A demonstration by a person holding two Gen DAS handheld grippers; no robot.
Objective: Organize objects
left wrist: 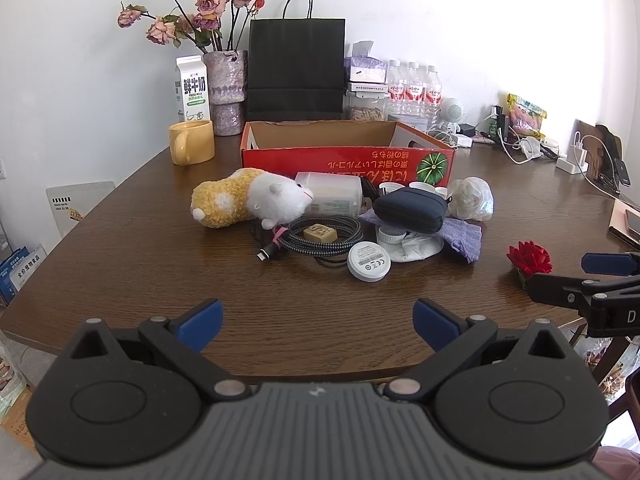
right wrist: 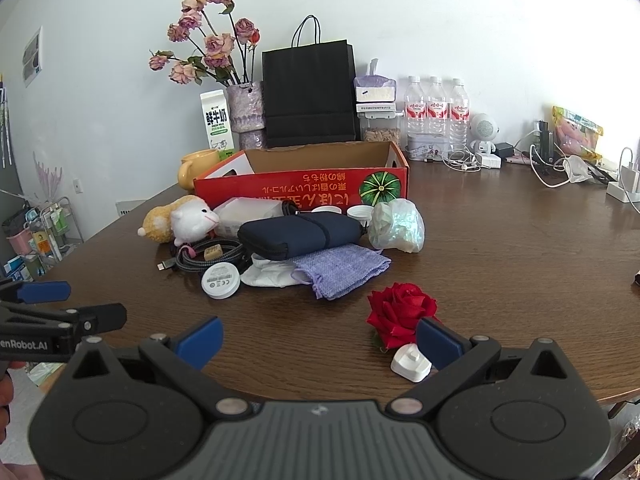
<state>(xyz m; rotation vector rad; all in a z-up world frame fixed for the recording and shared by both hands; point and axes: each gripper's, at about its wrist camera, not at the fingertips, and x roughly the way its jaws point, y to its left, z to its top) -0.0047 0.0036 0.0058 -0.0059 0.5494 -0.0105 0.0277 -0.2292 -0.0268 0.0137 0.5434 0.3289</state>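
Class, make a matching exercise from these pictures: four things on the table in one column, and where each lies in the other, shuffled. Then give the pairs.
Things:
1. mug
2. rose
3. plush toy
4. small tan block

Places:
A. on the coiled cable
B. left of the red box
C. alone, nearest the right tool
D. against the white container

Pairs: 1-B, 2-C, 3-D, 4-A

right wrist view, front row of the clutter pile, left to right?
plush toy → coiled cable → white round puck → purple cloth → red rose
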